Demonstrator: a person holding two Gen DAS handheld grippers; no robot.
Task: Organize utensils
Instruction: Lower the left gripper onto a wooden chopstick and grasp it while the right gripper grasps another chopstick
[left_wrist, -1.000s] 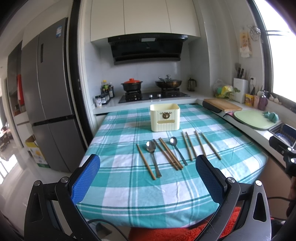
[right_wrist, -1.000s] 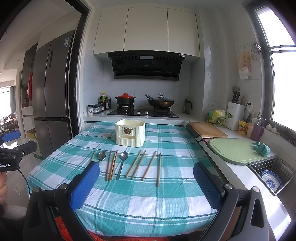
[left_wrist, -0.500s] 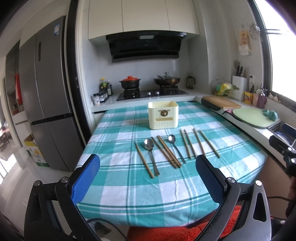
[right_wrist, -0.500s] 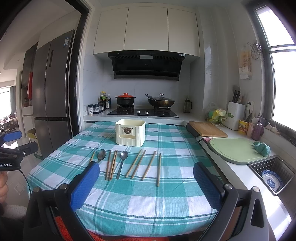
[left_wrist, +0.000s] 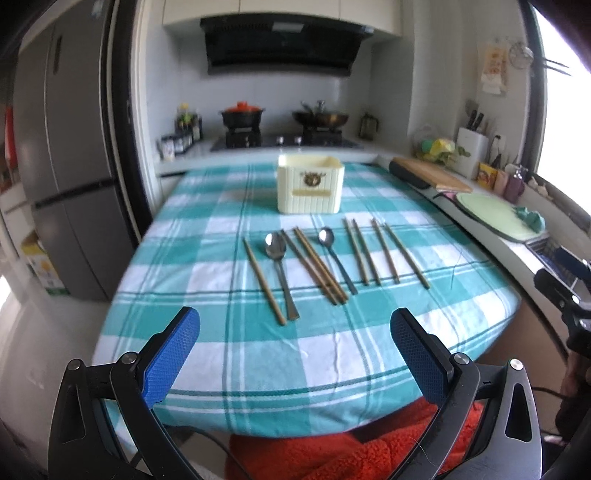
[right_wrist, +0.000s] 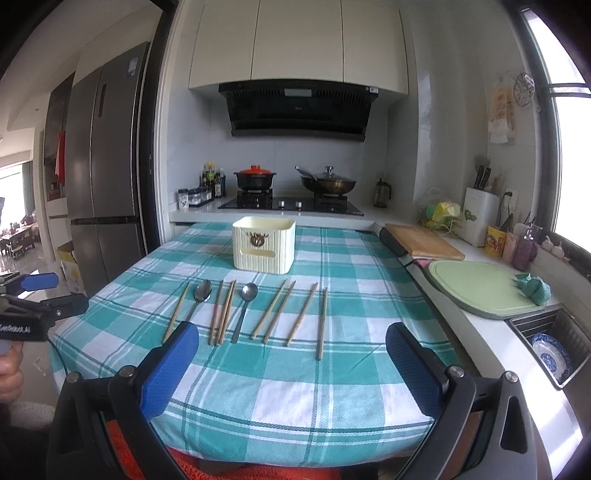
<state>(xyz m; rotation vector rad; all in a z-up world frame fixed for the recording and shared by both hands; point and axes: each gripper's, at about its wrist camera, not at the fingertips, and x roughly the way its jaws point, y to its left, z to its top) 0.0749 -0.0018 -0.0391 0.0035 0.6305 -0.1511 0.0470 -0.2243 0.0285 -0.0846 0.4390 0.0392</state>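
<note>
left tool (right_wrist: 37, 291) casing, partial white lettering, unreadable

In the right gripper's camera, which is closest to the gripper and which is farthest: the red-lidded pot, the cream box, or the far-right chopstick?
Measured from the right gripper:
1. The far-right chopstick, lying on the checked tablecloth just ahead.
2. The cream box, standing farther back on the table, slightly left.
3. The red-lidded pot, on the stove behind the table.

Wooden chopsticks (right_wrist: 301, 313) and two steel spoons (right_wrist: 202, 290) lie flat in a row before my upright cream holder (right_wrist: 263, 244).
</note>
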